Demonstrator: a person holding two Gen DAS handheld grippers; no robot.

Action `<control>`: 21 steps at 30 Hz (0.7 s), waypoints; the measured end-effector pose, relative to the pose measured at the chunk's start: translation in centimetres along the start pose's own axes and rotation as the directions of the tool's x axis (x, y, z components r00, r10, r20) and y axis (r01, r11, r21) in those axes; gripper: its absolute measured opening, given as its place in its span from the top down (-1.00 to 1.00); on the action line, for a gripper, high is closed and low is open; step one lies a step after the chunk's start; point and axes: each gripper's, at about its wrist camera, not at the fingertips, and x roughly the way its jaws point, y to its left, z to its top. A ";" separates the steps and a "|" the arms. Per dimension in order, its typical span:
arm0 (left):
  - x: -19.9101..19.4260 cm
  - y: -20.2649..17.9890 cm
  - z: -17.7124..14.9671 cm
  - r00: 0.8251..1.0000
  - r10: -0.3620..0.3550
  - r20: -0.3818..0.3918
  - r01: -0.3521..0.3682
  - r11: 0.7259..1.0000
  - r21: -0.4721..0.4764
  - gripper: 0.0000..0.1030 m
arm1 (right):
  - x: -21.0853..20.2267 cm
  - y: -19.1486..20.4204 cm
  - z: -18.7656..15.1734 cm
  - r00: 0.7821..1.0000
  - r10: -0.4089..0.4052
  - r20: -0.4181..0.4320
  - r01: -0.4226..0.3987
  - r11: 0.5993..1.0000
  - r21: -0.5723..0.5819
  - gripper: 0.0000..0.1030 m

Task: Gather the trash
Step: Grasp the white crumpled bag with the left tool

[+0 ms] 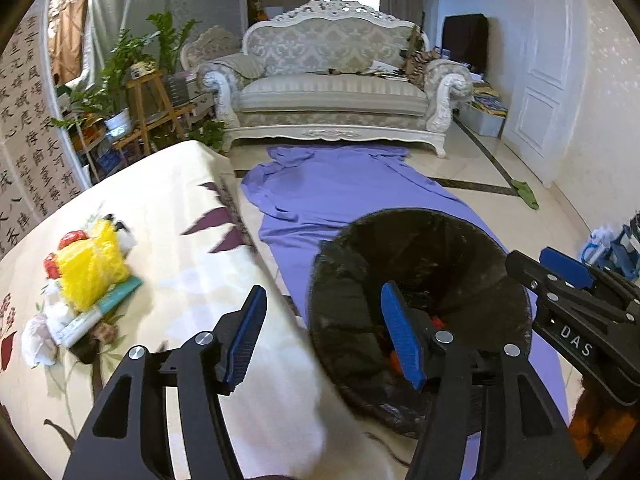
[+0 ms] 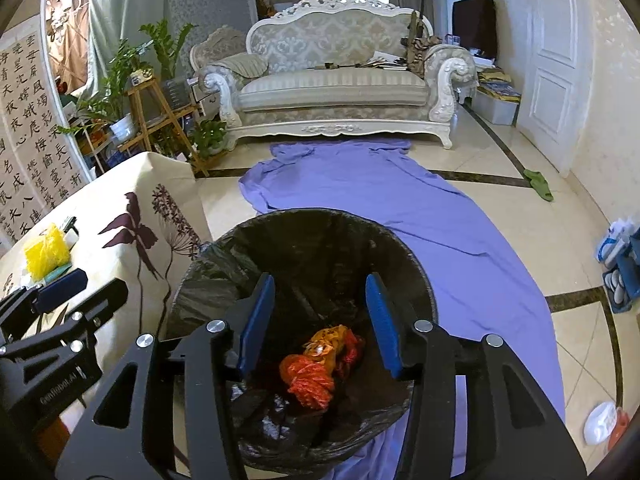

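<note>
A round trash bin [image 2: 320, 232] with a black liner stands on the floor beside the table. Crumpled orange and red trash [image 2: 316, 368] lies at its bottom. My right gripper [image 2: 320, 284] hangs open over the bin's mouth, with nothing between its blue pads. My left gripper [image 1: 323, 292] is open too and holds nothing. It straddles the table's edge and the rim of the bin [image 1: 440, 240]. On the table's left lies a pile of trash: a yellow bag [image 1: 92, 272], white tissues and a teal box.
The table [image 1: 172, 208] wears a cream floral cloth. A purple sheet [image 2: 400, 200] covers the floor between bin and white sofa [image 2: 332, 80]. Plants on a wooden stand [image 2: 160, 112] are at the left. A green cloth [image 2: 540, 184] and blue basket [image 2: 624, 276] lie at the right.
</note>
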 end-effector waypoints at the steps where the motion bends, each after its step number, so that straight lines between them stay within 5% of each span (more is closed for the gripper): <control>1: -0.3 0.1 -0.1 1.000 0.009 0.004 -0.009 1.000 -0.005 -0.14 | 0.0 0.4 0.0 1.000 0.007 -0.001 -0.007 1.000 -0.005 0.09; 12: -2.3 6.5 -1.1 0.989 0.148 0.010 -0.147 0.985 -0.088 -0.14 | 0.0 6.5 0.1 0.994 0.108 -0.019 -0.109 0.989 -0.097 -0.03; 21: -4.4 14.7 -3.0 0.962 0.272 -0.028 -0.271 0.934 -0.232 -0.14 | -0.1 12.9 0.1 0.978 0.206 -0.045 -0.211 0.958 -0.195 -0.03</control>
